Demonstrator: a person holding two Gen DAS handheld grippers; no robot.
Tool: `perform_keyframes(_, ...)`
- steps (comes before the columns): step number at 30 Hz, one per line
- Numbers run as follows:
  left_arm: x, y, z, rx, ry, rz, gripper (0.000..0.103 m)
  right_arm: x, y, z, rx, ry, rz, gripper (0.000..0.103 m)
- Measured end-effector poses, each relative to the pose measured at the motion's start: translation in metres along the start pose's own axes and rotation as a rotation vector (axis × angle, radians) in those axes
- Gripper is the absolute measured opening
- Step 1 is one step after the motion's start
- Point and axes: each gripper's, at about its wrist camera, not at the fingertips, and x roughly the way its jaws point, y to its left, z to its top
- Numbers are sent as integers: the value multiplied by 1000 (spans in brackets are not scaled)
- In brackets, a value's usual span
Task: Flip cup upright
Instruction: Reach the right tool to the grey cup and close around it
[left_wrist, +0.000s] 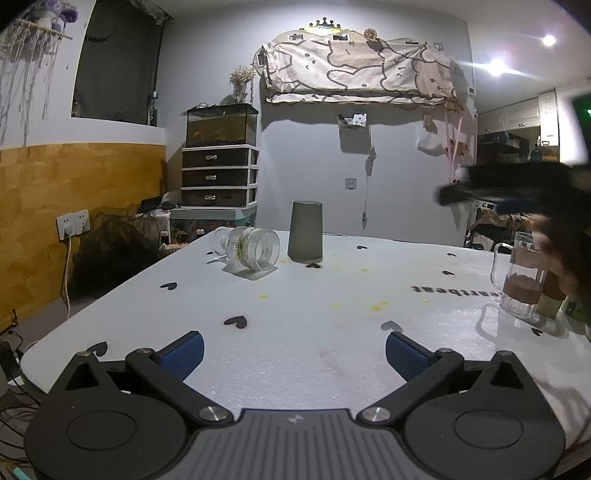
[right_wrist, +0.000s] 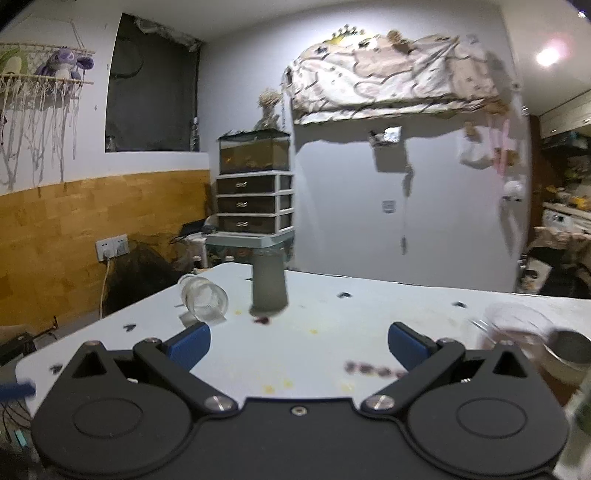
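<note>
A grey cup (left_wrist: 305, 231) stands mouth down on the white table (left_wrist: 295, 314), far ahead of my left gripper (left_wrist: 294, 354), which is open and empty near the front edge. It also shows in the right wrist view (right_wrist: 269, 282), blurred. My right gripper (right_wrist: 298, 345) is open and empty above the table; it shows as a dark blurred shape at the right of the left wrist view (left_wrist: 517, 192). A clear glass jar (left_wrist: 249, 246) lies on its side left of the cup, also in the right wrist view (right_wrist: 203, 297).
A glass mug (left_wrist: 522, 277) with brown liquid stands at the table's right edge, with a brown container (left_wrist: 550, 295) behind it; both are blurred in the right wrist view (right_wrist: 517, 328). Yellow stains dot the tablecloth. A drawer unit (left_wrist: 219, 175) with a tank stands behind the table.
</note>
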Motion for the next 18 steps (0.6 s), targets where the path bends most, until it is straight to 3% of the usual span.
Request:
perform_keyframes(7,14,30,2,-8,-14,45,103,109,11,43,-2,105,37,101)
perform_keyframes(18,37,82,4,-78,11,136,103,267,48,91,-5,160,9,96)
